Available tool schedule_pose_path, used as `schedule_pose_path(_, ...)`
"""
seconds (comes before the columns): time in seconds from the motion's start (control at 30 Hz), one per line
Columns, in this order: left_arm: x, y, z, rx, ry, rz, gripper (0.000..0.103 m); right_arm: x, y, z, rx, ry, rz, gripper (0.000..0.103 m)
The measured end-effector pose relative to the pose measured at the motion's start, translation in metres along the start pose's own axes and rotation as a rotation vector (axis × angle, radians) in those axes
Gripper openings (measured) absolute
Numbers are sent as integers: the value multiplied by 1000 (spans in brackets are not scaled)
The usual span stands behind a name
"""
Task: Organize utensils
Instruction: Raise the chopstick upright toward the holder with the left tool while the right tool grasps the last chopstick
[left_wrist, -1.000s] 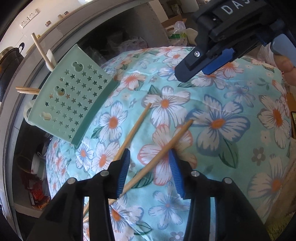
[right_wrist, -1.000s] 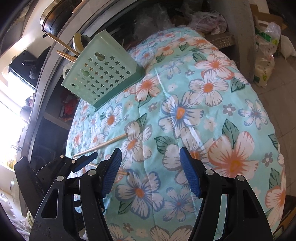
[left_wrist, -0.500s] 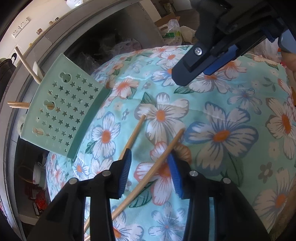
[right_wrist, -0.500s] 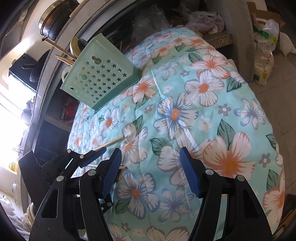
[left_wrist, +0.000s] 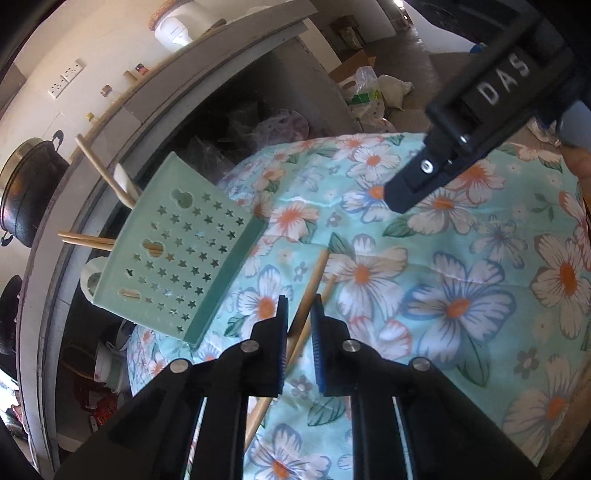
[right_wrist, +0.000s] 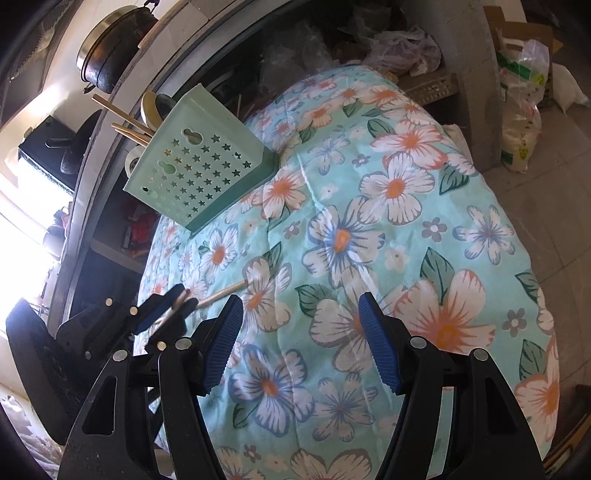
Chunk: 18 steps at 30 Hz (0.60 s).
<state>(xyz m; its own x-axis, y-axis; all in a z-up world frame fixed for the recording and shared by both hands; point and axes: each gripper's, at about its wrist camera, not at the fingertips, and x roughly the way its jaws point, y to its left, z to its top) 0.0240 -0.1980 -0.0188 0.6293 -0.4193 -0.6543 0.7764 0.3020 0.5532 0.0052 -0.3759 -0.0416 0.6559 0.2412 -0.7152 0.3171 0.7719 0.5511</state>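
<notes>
Two wooden chopsticks (left_wrist: 314, 288) lie on the floral cloth (left_wrist: 461, 295). My left gripper (left_wrist: 297, 314) is shut on them, its blue pads pressing both sticks together. It also shows in the right wrist view (right_wrist: 177, 302), with the chopstick tips (right_wrist: 221, 293) sticking out. A mint-green utensil holder (left_wrist: 181, 247) with star holes stands at the table's far left, several chopsticks and a spoon in it; it also shows in the right wrist view (right_wrist: 195, 170). My right gripper (right_wrist: 299, 339) is open and empty above the cloth, seen from the left wrist as a black body (left_wrist: 472, 122).
A grey counter edge (left_wrist: 207, 70) runs behind the table, with a black pot (left_wrist: 26, 192) on it. Plastic bags (right_wrist: 521, 85) sit on the floor at the far right. The table drops off at the right edge (right_wrist: 532, 295).
My left gripper has closed from open onto the two chopsticks, gathering them together. The right gripper stays open and has barely moved.
</notes>
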Motion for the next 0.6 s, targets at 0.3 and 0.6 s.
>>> schedule_pose_path(0.3,-31,67,1,-205,-76,124,7,-6,14,1,10,-11,88,61)
schedule_pose_path(0.6,-58,130,-20,-524,-116,196,6,21,43,-7,35,85,248,59)
